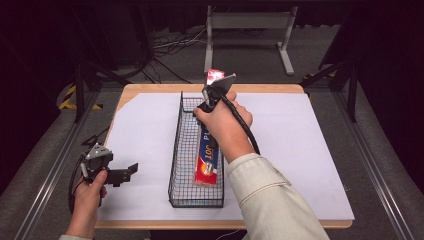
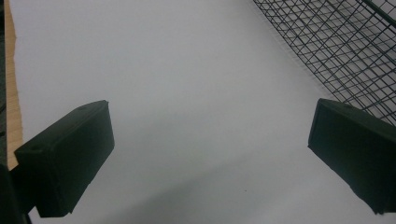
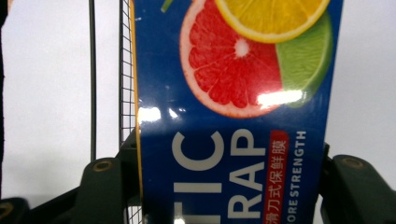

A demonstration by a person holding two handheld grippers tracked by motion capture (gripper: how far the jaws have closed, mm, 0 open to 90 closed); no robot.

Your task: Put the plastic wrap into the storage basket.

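Observation:
A long blue plastic wrap box (image 1: 207, 161) printed with citrus slices lies lengthwise in a black wire basket (image 1: 175, 150) at the middle of the table. Its far end is tilted up above the far rim. My right gripper (image 3: 224, 186) is shut on the box (image 3: 233, 116), one jaw pressed on each long side. In the high view the right hand covers those jaws. My left gripper (image 1: 131, 170) hovers low at the table's front left. It is open, with only the white sheet between its fingers (image 2: 70, 158).
A white sheet (image 1: 300, 150) covers most of the wooden table (image 1: 225, 223). The basket's mesh wall (image 2: 336, 46) lies to the right of the left gripper. Beyond the table's far edge stand a grey metal frame (image 1: 250, 22) and loose cables on the floor.

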